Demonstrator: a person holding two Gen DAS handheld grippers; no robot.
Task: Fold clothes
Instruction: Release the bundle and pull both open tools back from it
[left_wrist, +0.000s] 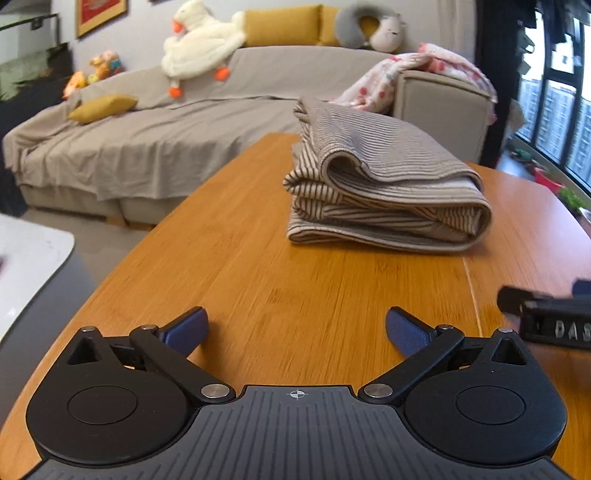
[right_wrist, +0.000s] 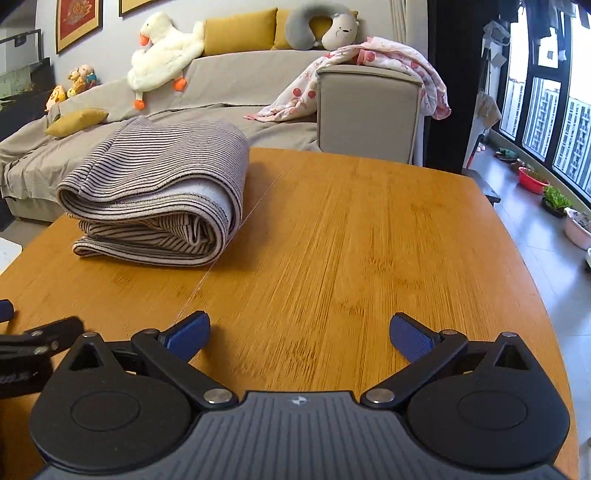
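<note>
A grey-and-cream striped garment (left_wrist: 384, 184) lies folded in a thick stack on the wooden table (left_wrist: 295, 280). It also shows in the right wrist view (right_wrist: 159, 195), at the table's far left. My left gripper (left_wrist: 295, 328) is open and empty, low over the table, well short of the stack. My right gripper (right_wrist: 299, 336) is open and empty, over bare wood to the right of the stack. Part of the right gripper (left_wrist: 546, 317) shows at the right edge of the left wrist view. Part of the left gripper (right_wrist: 33, 343) shows at the left edge of the right wrist view.
A grey-covered sofa (right_wrist: 229, 81) stands behind the table with a plush goose (right_wrist: 162, 55), yellow cushions (right_wrist: 240, 37) and a pink patterned blanket (right_wrist: 369, 70) over its armrest. Windows and plant pots (right_wrist: 554, 195) are at the right. A white surface (left_wrist: 26, 266) lies left of the table.
</note>
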